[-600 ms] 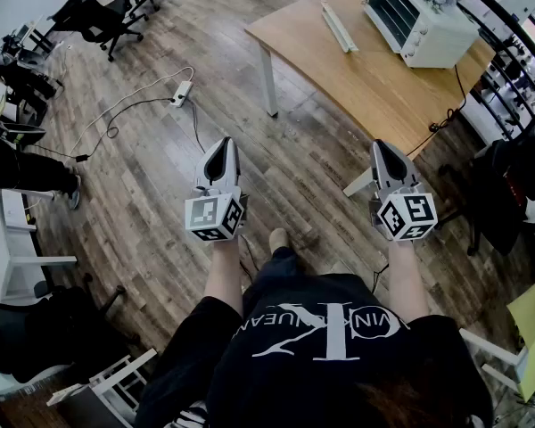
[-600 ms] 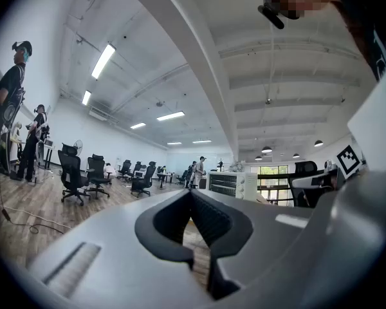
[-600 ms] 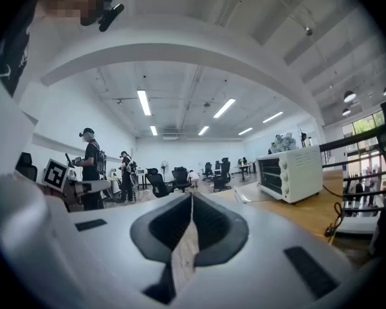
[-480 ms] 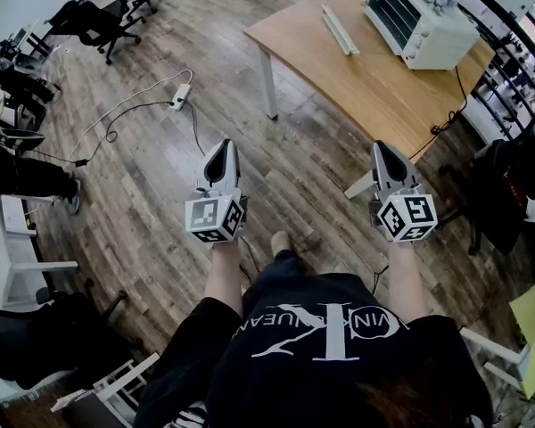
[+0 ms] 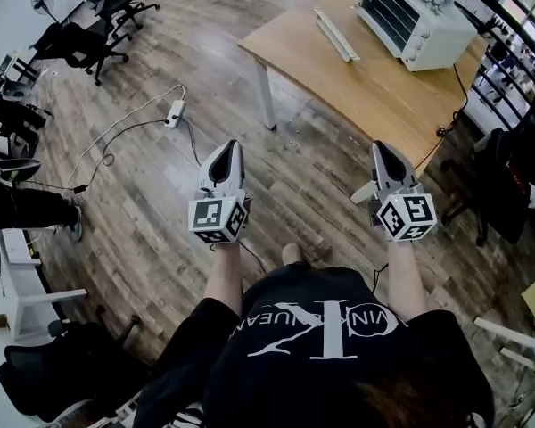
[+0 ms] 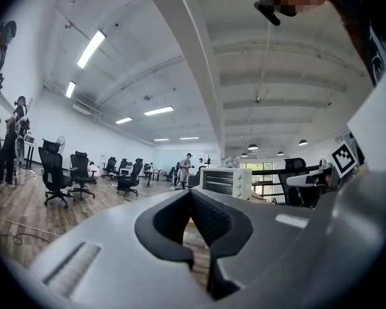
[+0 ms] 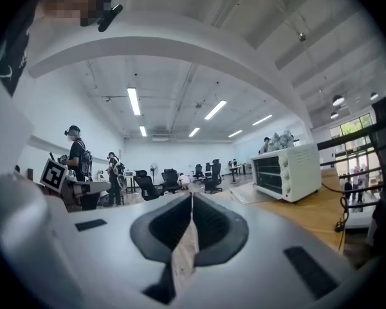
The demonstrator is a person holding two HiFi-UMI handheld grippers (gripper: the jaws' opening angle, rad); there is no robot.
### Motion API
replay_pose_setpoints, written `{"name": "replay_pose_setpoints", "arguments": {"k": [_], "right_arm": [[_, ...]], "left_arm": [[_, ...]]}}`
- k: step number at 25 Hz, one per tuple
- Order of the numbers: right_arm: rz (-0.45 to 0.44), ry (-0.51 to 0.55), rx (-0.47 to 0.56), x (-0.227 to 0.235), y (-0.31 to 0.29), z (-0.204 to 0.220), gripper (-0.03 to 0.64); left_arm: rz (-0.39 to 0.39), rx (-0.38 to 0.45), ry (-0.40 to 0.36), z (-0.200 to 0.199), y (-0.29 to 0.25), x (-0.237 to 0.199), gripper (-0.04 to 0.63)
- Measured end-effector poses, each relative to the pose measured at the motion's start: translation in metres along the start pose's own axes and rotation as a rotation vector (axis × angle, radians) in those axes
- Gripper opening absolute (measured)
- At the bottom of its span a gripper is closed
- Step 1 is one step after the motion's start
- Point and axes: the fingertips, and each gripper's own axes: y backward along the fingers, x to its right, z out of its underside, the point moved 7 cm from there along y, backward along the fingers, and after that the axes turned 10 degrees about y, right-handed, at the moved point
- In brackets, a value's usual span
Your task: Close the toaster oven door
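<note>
A white toaster oven (image 5: 410,16) stands at the far end of a wooden table (image 5: 374,96), well ahead of me. Its dark front shows racks, and a flat white piece (image 5: 334,34) lies out in front of it, seemingly the folded-down door. The oven also shows in the left gripper view (image 6: 225,181) and the right gripper view (image 7: 284,171), with the flat piece (image 7: 244,195) before it. My left gripper (image 5: 225,154) (image 6: 192,195) and right gripper (image 5: 382,154) (image 7: 192,198) are held over the floor, both shut and empty, far short of the table.
A power strip (image 5: 174,110) with cables lies on the wooden floor to the left. Office chairs (image 5: 89,38) stand at the far left and a dark chair (image 5: 517,150) beside the table's right end. The table leg (image 5: 266,96) is ahead. People stand in the distance.
The head view has shifted slightly, and the floor and chairs at the left have slid. Both grippers keep the same pose, shut, side by side.
</note>
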Motion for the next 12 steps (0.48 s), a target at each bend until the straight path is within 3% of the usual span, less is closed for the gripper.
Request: {"name": "replay_pose_setpoints", "arguments": {"k": [12], "right_arm": [[0.069, -0.003, 0.027, -0.008, -0.026, -0.006, 0.02]], "left_arm": [[0.039, -0.002, 0.022, -0.008, -0.01, -0.033, 0.009]]}}
